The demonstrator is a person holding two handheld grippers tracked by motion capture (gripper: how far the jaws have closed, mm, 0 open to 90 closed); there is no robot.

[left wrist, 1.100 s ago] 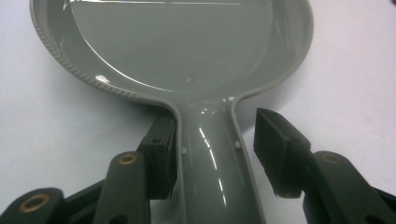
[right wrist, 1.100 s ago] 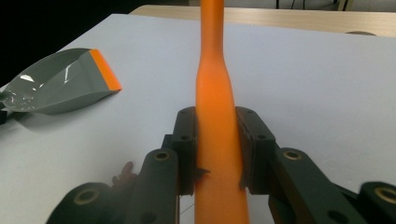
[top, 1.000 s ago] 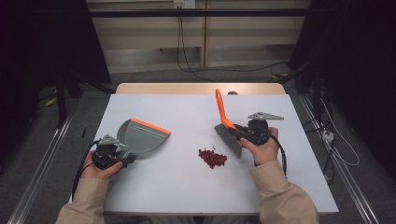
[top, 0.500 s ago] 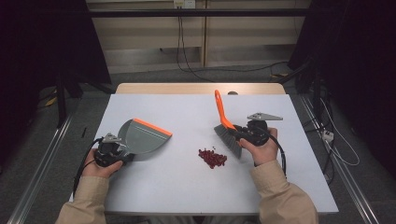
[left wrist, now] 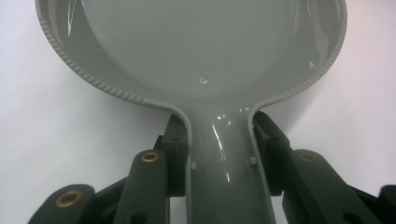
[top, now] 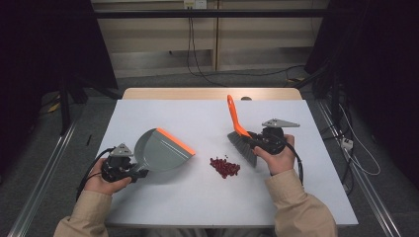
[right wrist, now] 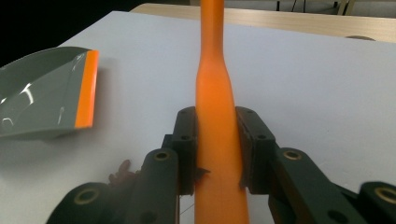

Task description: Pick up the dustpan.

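Note:
A grey dustpan (top: 160, 150) with an orange lip sits left of centre on the white table (top: 197, 202). My left gripper (top: 140, 173) is shut on its handle (left wrist: 224, 177); the jaws have just been closing, and both pads press the handle's sides. A small heap of dark red beans (top: 225, 167) lies mid-table, between the pan's lip and the brush. My right gripper (top: 253, 142) is shut on the orange handle (right wrist: 215, 93) of a hand brush (top: 236, 123), whose dark bristles rest on the table just right of the beans. In the right gripper view the dustpan (right wrist: 46, 93) lies far left.
The wooden far edge of the table (top: 212, 93) runs behind the white top. Cables hang on the floor at the back and along the right side. Bare white table surface lies in front of the beans and between the two hands.
The dustpan has shifted to the right, toward the beans, and turned a little with the left gripper on its handle. The right hand and the brush have stayed put.

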